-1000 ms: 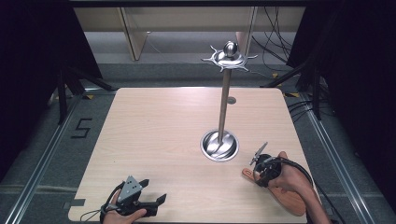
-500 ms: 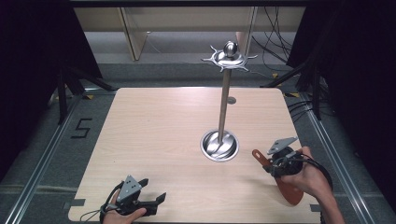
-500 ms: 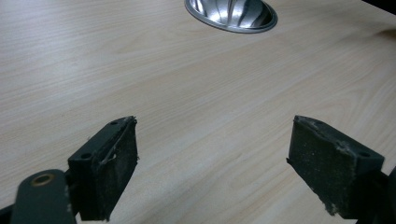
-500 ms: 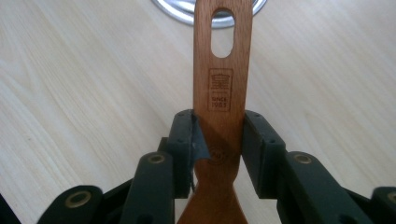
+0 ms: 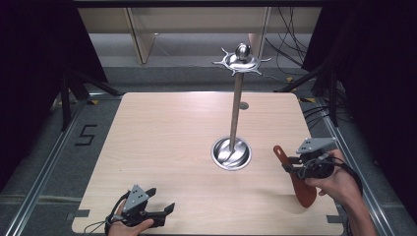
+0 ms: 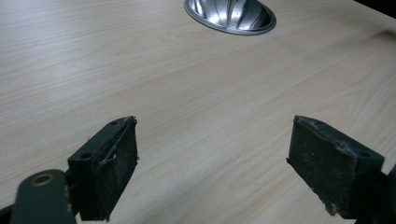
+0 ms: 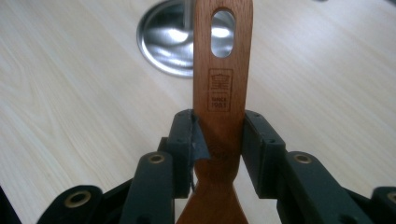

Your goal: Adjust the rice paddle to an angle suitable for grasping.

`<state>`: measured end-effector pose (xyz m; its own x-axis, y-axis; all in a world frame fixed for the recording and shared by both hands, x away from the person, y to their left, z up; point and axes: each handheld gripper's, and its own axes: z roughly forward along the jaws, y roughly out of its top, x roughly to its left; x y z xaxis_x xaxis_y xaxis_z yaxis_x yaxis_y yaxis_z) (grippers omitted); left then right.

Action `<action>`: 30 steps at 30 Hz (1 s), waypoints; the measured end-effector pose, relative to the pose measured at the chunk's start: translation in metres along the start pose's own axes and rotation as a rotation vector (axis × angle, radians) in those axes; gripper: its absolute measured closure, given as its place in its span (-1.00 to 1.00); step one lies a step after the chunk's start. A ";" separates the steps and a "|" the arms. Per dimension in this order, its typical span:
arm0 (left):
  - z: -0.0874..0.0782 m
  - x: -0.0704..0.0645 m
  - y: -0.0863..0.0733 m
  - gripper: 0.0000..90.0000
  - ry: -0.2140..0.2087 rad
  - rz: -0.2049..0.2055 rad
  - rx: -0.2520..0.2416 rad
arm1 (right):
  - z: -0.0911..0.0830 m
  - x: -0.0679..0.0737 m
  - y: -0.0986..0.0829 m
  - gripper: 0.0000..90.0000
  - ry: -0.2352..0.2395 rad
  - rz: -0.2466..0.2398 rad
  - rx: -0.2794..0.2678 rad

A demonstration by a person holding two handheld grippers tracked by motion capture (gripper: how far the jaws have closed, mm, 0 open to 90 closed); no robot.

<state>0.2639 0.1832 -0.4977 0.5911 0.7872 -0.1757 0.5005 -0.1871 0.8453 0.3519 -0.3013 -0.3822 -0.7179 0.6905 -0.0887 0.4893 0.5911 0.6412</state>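
spatula [image 7: 223, 70] between right gripper [image 7: 218, 135] fingers [image 7: 183, 140]

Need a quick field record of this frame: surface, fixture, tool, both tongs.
surface: wooden table
fixture: metal stand, upright, round base on the table, hooked crown at top
tool: wooden spatula, slotted handle end pointing toward the stand's base, blade end low
right tongs: shut on the spatula's handle, held off the table
left tongs: open, holding nothing, low over the table's near edge
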 end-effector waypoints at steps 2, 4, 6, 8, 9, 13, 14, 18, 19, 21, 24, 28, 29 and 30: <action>0.000 0.000 0.000 -0.67 -0.001 0.000 -0.001 | -0.008 -0.001 0.003 0.49 -0.002 0.040 -0.050; 0.000 -0.001 0.000 -0.67 0.006 0.006 -0.002 | -0.018 -0.007 0.006 0.49 0.008 0.040 -0.066; 0.000 0.000 0.000 -0.67 0.001 0.025 -0.002 | -0.030 -0.012 0.010 0.49 -0.010 0.053 -0.124; 0.000 0.001 0.000 -0.67 -0.002 0.020 0.010 | -0.040 -0.014 0.014 0.49 -0.020 0.058 -0.162; 0.001 0.000 0.000 -0.67 0.005 0.008 0.009 | -0.044 -0.015 0.016 0.49 -0.017 0.058 -0.173; 0.000 -0.002 -0.001 -0.67 0.007 -0.001 -0.003 | -0.056 -0.015 0.028 0.49 -0.025 0.053 -0.241; -0.001 -0.001 0.000 -0.67 0.009 0.011 0.004 | -0.058 -0.015 0.031 0.49 -0.029 0.053 -0.261; -0.001 0.000 0.000 -0.67 0.000 0.028 -0.001 | -0.065 -0.013 0.045 0.49 -0.026 0.032 -0.301; -0.001 0.000 0.000 -0.67 0.000 0.030 0.005 | -0.065 -0.010 0.048 0.49 -0.029 0.041 -0.312; -0.001 0.000 0.000 -0.67 -0.002 0.029 0.000 | -0.068 -0.009 0.053 0.49 -0.026 0.031 -0.313; 0.001 -0.002 -0.001 -0.67 -0.006 -0.005 -0.010 | -0.070 -0.007 0.062 0.49 -0.037 0.005 -0.353; 0.000 -0.002 0.000 -0.67 0.006 0.002 0.000 | -0.076 -0.005 0.074 0.49 -0.026 -0.015 -0.382; 0.001 -0.002 -0.001 -0.67 -0.002 -0.003 -0.009 | -0.076 -0.002 0.076 0.49 -0.025 -0.002 -0.388; 0.000 -0.001 -0.001 -0.67 -0.004 0.004 0.001 | -0.078 -0.002 0.079 0.49 -0.019 -0.014 -0.387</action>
<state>0.2630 0.1824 -0.4982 0.5953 0.7843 -0.1744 0.4988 -0.1906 0.8455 0.3536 -0.2884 -0.2715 -0.7119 0.6934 -0.1110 0.2544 0.4020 0.8796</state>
